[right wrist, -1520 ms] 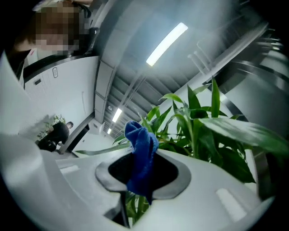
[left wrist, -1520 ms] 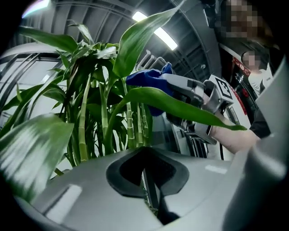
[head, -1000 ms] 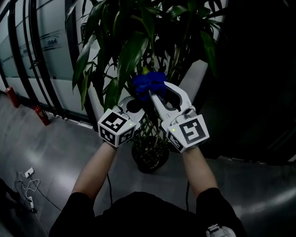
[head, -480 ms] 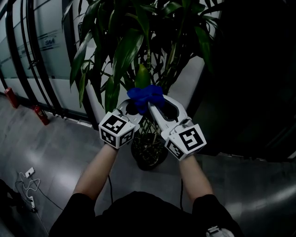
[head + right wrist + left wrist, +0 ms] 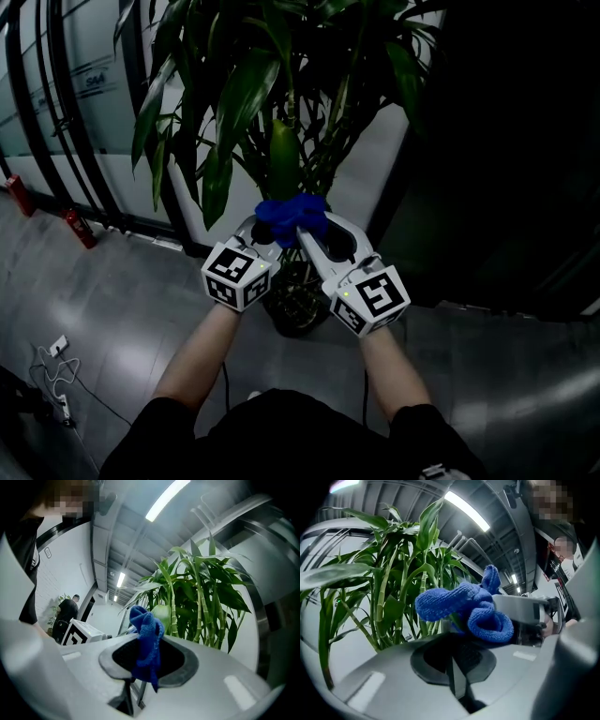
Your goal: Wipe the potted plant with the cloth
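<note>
1. I am watching the right hand-held gripper [image 5: 302, 228] clamping its jaws fully on the blue cloth [image 5: 291, 212]. The cloth is bunching around one broad drooping leaf [image 5: 282, 159] of the potted plant [image 5: 234, 84], low in the foliage and above the pot [image 5: 298, 314].
2. The left hand-held gripper [image 5: 261, 223] is sitting just beside the cloth on its left, with its jaws pressed together. In the left gripper view a strip of green is running down out of the cloth toward those jaws. I am not managing to tell whether the leaf tip is nipped there or only passing in front.
3. I am worrying first about the cloth. Only a narrow fold is sitting in the right jaws and the rest is hanging loose, so a drag along the leaf could be pulling it free and dropping it to the floor [image 5: 112, 309].
4. I am also thinking about the leaf. If the left jaws are pinching its tip, pulling the cloth against that hold could be stretching or tearing it.
5. The two grippers are working almost against each other, so a small slip could be knocking them together or scraping bare jaw on the leaf.
6. Tugging hard on thin stalks could be rocking the pot.
</note>
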Tool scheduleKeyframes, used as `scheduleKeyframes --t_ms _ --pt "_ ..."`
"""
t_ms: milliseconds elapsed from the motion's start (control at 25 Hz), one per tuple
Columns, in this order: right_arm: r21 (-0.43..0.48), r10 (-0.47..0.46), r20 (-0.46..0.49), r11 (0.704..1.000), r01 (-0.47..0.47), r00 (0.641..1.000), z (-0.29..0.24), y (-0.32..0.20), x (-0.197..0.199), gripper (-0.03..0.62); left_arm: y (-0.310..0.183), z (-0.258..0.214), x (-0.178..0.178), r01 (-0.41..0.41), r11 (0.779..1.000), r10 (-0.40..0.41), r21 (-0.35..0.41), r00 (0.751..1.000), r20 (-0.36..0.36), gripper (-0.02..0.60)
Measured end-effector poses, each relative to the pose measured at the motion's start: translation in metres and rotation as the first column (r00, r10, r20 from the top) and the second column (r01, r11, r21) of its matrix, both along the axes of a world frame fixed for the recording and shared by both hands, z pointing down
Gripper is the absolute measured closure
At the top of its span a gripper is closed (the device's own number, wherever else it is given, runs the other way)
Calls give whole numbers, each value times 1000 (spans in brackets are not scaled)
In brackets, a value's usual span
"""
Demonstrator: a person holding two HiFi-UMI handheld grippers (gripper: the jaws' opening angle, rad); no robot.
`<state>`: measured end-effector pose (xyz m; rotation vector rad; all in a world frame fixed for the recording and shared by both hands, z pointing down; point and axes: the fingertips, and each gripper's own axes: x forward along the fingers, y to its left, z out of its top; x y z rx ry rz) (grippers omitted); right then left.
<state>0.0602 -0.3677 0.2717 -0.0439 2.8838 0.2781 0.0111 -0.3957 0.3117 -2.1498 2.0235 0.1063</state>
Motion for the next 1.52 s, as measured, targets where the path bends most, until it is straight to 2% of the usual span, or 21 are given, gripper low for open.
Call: scheduleKeyframes --t_ms 520,640,1120,1280,1520 --pt "-64 -3 -35 998 1 999 30 0 11 490 6 26 5 18 999 -19 -51 999 -28 575" --pt "-104 -11 -49 995 6 999 44 3 16 490 13 41 13 23 997 -27 -74 998 -49 575" --pt "-212 -78 14 974 79 997 67 21 46 490 65 75 34 126 979 -137 -162 989 -56 575" --pt "-247 -62 32 967 68 998 72 21 58 490 78 83 40 137 975 -149 -173 987 -53 575" --pt "-224 22 28 974 -15 999 68 26 76 490 101 76 38 108 983 -119 -147 991 -63 575"
